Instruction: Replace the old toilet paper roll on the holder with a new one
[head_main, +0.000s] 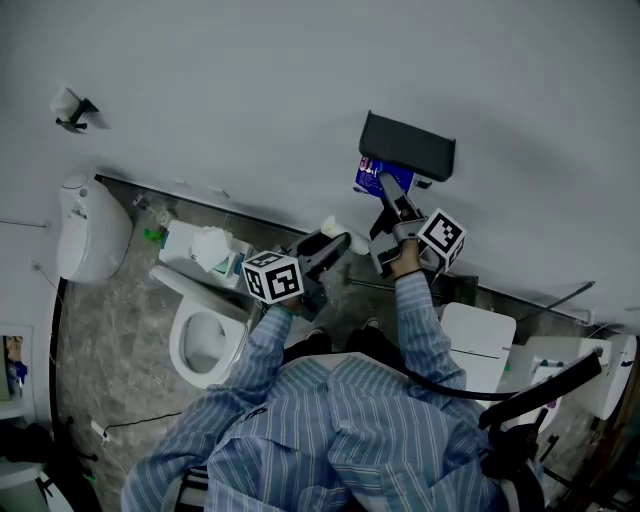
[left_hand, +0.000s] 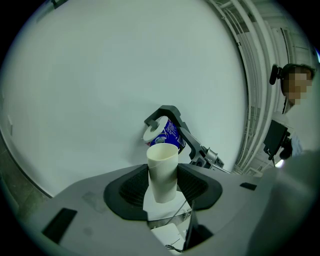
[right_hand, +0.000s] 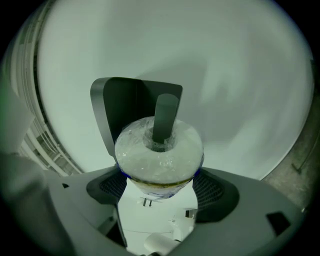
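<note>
The dark holder (head_main: 408, 144) is fixed to the pale wall. A new toilet paper roll (right_hand: 159, 155) in clear wrap with blue print sits between my right gripper's jaws (right_hand: 159, 172), which are shut on it. The holder's spindle (right_hand: 165, 119) enters the roll's core, under the raised cover (right_hand: 122, 107). In the head view the roll (head_main: 376, 177) is just below the holder, with the right gripper (head_main: 388, 195) on it. My left gripper (left_hand: 162, 185) is shut on an empty pale cardboard tube (left_hand: 162, 170), held upright, lower and to the left (head_main: 330, 245).
A white toilet (head_main: 205, 340) stands below left, with tissue and small items on its tank (head_main: 208, 246). A white fixture (head_main: 88, 232) and a wall hook (head_main: 72, 108) are farther left. A white bin (head_main: 478, 345) stands at the right. Another person (left_hand: 292, 115) stands at the right edge.
</note>
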